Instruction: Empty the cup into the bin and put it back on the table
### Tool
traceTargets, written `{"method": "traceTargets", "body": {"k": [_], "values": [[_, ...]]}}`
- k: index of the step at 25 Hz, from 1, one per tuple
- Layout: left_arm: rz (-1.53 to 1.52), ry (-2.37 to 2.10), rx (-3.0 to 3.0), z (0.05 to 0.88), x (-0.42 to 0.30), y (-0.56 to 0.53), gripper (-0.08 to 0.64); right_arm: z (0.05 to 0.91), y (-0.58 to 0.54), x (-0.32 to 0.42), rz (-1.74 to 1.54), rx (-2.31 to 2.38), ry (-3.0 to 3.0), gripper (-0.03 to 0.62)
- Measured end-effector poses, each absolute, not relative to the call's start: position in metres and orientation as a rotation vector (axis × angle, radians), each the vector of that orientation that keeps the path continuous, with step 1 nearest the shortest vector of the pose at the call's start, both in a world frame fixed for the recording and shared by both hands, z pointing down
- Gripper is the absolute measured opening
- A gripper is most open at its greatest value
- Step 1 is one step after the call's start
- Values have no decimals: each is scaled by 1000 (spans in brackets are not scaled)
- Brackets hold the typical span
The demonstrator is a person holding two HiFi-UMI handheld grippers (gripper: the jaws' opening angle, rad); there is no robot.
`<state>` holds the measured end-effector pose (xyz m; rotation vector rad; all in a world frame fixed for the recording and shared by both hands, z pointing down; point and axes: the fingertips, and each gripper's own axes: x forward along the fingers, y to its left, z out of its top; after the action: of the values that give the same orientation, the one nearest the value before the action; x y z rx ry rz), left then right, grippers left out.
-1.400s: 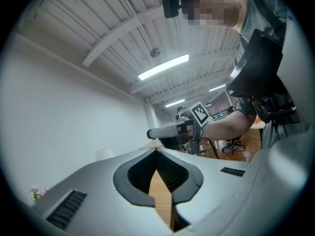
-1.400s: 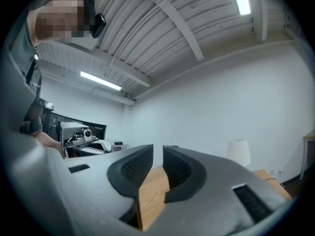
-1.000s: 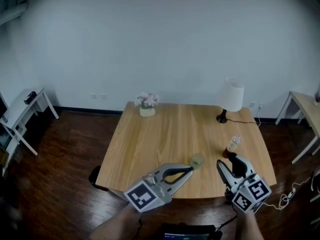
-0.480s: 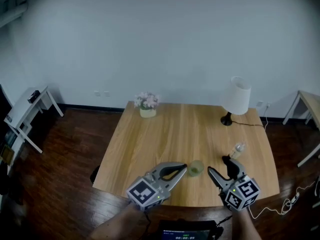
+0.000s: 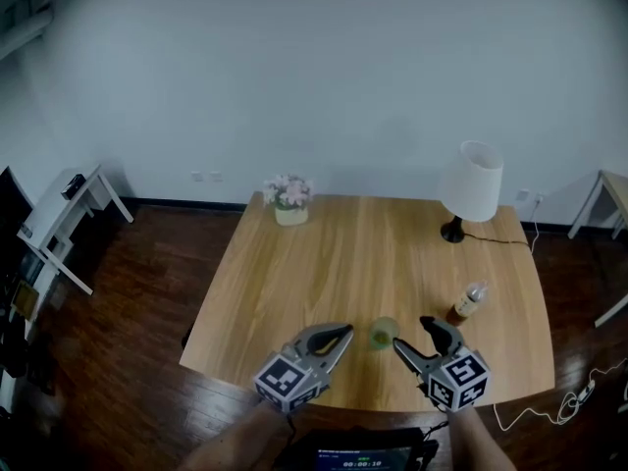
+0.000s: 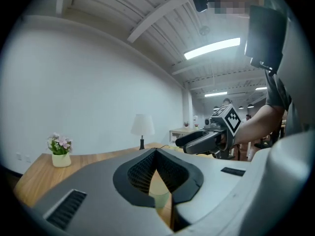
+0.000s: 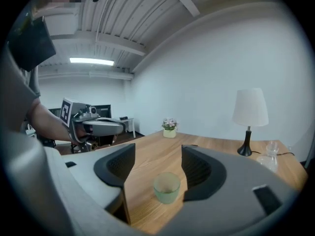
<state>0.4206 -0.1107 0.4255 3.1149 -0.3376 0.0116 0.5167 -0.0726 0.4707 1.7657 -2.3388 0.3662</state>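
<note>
On the table [image 5: 294, 263], cup [image 5: 383, 334] stands; right claw [image 5: 412, 334], just opened wider, empty; left claw [image 5: 345, 334] clenched.

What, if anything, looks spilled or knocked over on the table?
Nothing stands out. The green cup stands upright on the table with no spill around it. The lamp and flower pot stand straight too.

a small, translucent pale green cup [image 5: 384, 334] stands upright on the light wooden bench [image 5: 324, 263], mouth open to the ceiling. it sits near the bench's front edge, a little right of the middle. its base looks a deeper green; whether anything is inside cannot be told.
</note>
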Motion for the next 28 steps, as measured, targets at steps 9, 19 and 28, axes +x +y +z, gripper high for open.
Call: {"method": "traceTargets", "body": {"k": [9, 19, 28], "values": [[60, -446, 3003, 461, 423, -138, -8, 520, -88, 520, 490, 1713, -2268, 350], [251, -510, 2903, 517, 426, -162, -7, 582, -98, 516, 668, 1622, -2145, 399], [365, -527, 2846, 560, 432, -169, -6, 616, -109, 514, 732, 1570, -2096, 399]]}}
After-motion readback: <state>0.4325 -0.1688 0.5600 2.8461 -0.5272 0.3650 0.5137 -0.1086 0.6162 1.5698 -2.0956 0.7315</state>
